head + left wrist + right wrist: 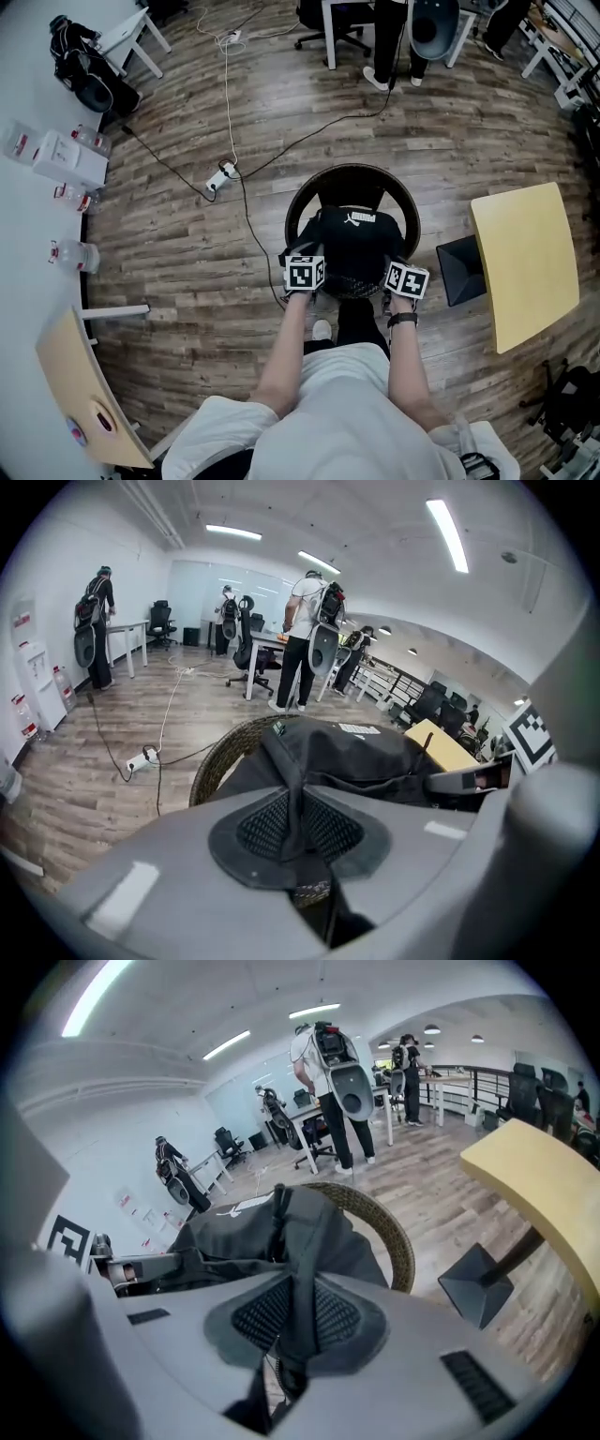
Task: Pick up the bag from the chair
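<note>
Both grippers are pinching the black bag (pixel 354 242) here. The left gripper (pixel 298 834) is clamping a fold of its fabric between its jaws, and the right gripper (pixel 298 1321) is doing the same on what looks like a strap. The bag is sitting over the round wicker chair (pixel 296 208), but I can't tell if it's clear of the seat. I'm worrying that pinches this thin could be slipping under the bag's weight, or a dangling strap snagging the wicker rim.
</note>
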`<state>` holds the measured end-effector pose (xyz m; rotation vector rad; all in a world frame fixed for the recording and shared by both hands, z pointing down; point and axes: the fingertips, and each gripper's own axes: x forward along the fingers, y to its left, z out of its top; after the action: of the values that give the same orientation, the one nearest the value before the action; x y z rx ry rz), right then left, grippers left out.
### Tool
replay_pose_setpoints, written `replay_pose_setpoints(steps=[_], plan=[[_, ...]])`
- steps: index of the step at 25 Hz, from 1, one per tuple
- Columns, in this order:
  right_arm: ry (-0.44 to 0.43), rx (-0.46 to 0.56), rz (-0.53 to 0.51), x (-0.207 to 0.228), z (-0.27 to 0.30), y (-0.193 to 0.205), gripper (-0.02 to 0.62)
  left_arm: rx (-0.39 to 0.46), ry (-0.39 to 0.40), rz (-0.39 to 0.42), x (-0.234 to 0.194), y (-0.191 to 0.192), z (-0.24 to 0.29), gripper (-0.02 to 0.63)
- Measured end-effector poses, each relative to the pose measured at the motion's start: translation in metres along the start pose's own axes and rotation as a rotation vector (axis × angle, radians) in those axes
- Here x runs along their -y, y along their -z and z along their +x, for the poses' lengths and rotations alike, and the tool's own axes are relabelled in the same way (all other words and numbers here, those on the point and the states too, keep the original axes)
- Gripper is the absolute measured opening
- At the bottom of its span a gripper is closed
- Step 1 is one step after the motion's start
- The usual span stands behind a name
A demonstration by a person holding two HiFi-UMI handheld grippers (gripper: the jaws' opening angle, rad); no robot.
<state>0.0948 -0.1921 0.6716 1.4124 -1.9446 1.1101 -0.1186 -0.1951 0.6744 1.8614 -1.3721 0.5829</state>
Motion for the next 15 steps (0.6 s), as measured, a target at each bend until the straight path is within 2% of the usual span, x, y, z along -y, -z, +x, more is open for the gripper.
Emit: replay_pose_setpoints(steps=[9, 15], plan=[[-0.009, 0.149, -0.092, -0.041, -0.047, -0.057, 0.049, 0.152, -0.026, 0.025, 0.007, -0.049, -0.052, 0.044], [-0.017, 0.230, -0.161, -0.063, -0.075, -0.084, 0.046, 0.235, -0.040, 0.085, 0.012, -0.072, -0.083, 0.041]])
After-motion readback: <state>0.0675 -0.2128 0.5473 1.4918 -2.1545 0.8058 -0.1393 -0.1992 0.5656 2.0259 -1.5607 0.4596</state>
